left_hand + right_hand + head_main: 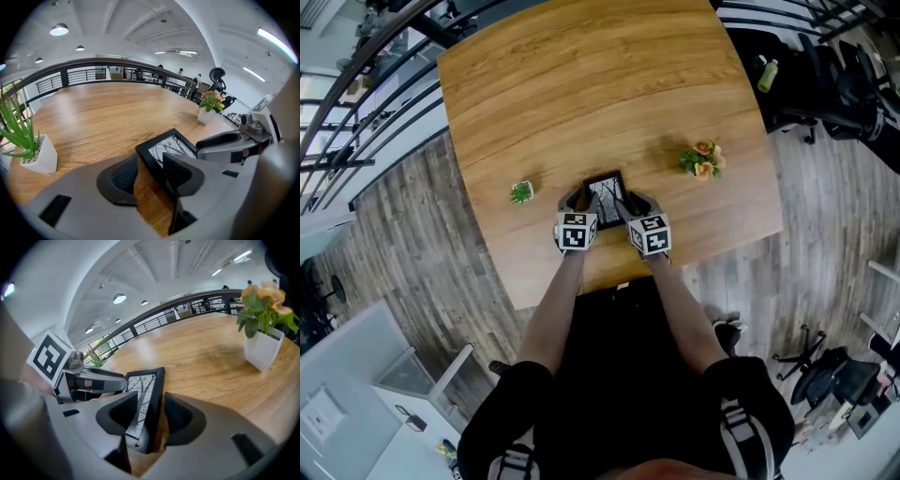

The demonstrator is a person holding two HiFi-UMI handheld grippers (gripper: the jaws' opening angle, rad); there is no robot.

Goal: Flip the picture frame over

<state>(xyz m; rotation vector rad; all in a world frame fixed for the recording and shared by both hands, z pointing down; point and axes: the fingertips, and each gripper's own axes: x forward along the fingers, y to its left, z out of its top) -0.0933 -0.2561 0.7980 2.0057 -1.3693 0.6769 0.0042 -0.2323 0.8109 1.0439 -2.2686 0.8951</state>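
A black picture frame (606,195) lies on the wooden table (581,84) with its tree picture facing up. My left gripper (581,200) straddles the frame's left edge (154,157). Bare wood shows between its left pad (123,177) and the frame, so the jaws are open. My right gripper (634,204) straddles the frame's right edge (149,399). A strip of table shows between the frame and its right pad (177,414), so this gripper is also open. Each gripper shows in the other's view.
A small green plant in a white pot (521,192) (36,158) stands left of the frame. A pot of orange flowers (703,161) (263,347) stands to the right. The table's near edge (609,281) is just behind the grippers. A railing (356,103) and office chairs (834,84) surround the table.
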